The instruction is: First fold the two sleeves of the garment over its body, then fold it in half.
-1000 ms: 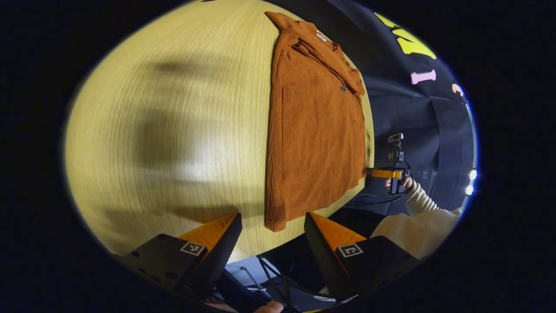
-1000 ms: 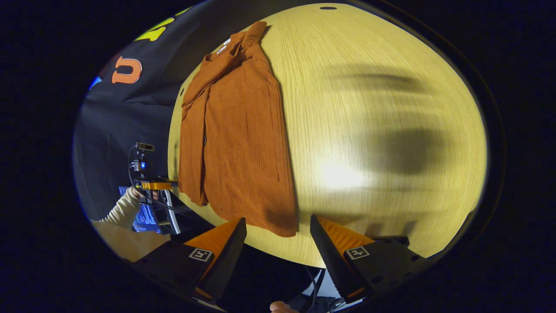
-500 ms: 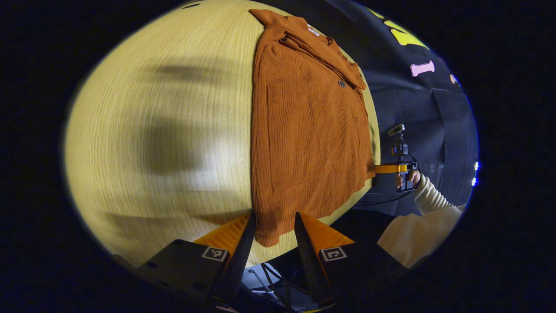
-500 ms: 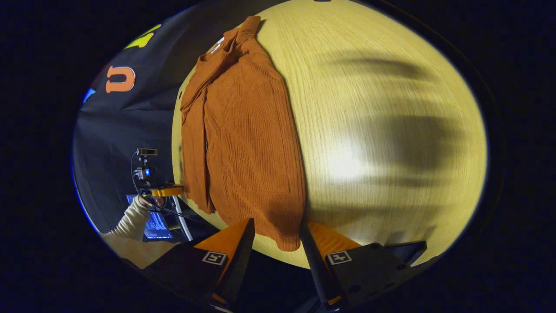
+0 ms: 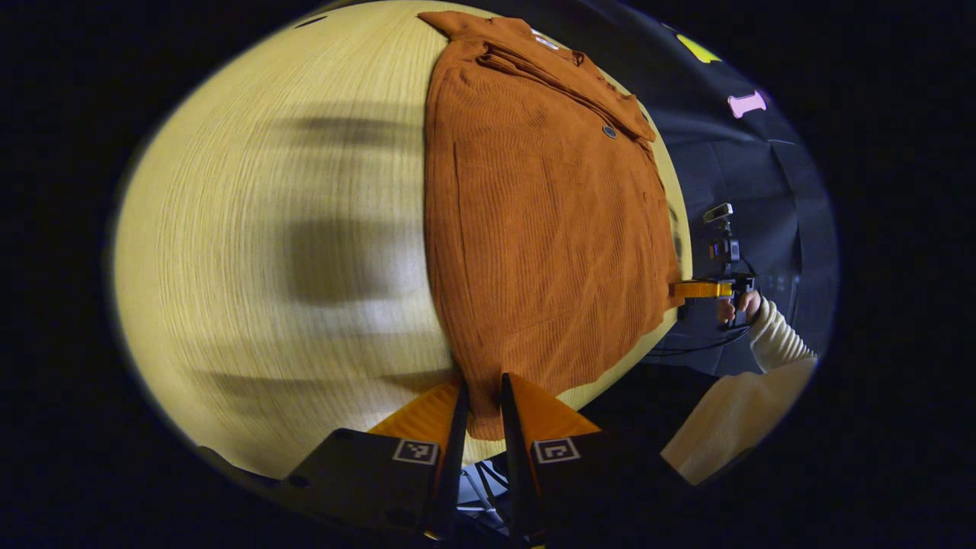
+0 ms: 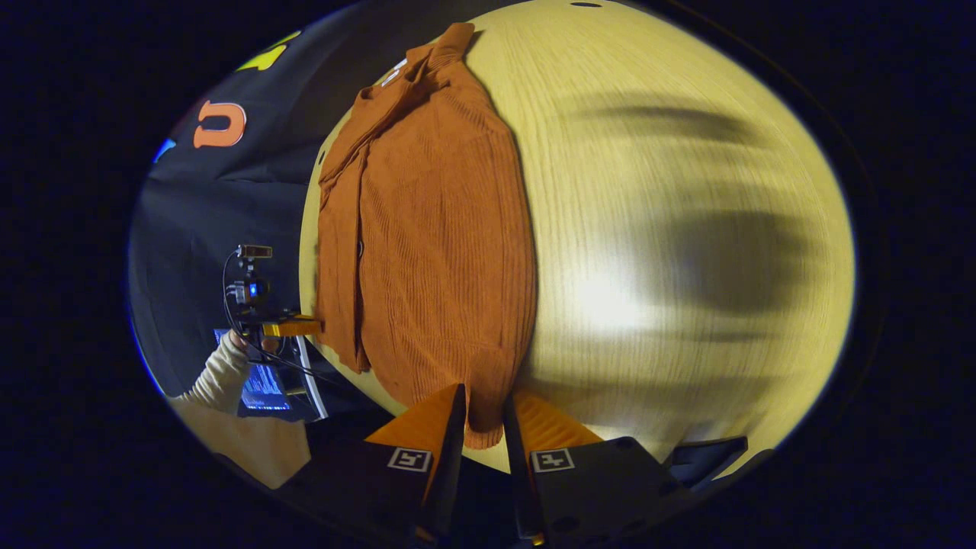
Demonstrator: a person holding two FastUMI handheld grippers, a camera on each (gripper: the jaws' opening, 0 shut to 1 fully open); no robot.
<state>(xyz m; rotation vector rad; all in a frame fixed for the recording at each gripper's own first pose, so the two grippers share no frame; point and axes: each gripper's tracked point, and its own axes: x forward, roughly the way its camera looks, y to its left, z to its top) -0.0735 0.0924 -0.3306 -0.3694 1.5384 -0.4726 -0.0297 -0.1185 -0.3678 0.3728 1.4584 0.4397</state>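
Note:
A rust-orange ribbed garment [image 5: 534,229] with a collar and one button lies flat on the round pale wooden table [image 5: 267,229], collar at the far end. My left gripper [image 5: 480,408] is shut on the near hem corner, with fabric pinched between its fingers. In the right gripper view the garment [image 6: 435,252] runs away from me, and my right gripper [image 6: 484,419] is shut on its own hem corner. Each view also has the other gripper at the opposite hem corner: the right one [image 5: 698,290] and the left one [image 6: 293,328].
The hem lies right at the table's near edge [image 6: 595,450], beyond which the floor drops away. A person's cream sleeve [image 5: 770,343] holds the far gripper. A lit screen [image 6: 263,385] and cables sit below the table. Bare wood [image 6: 671,252] spreads beside the garment.
Both grippers moved forward onto the hem corners and went from wide open to shut on the fabric. The garment itself has stayed flat.

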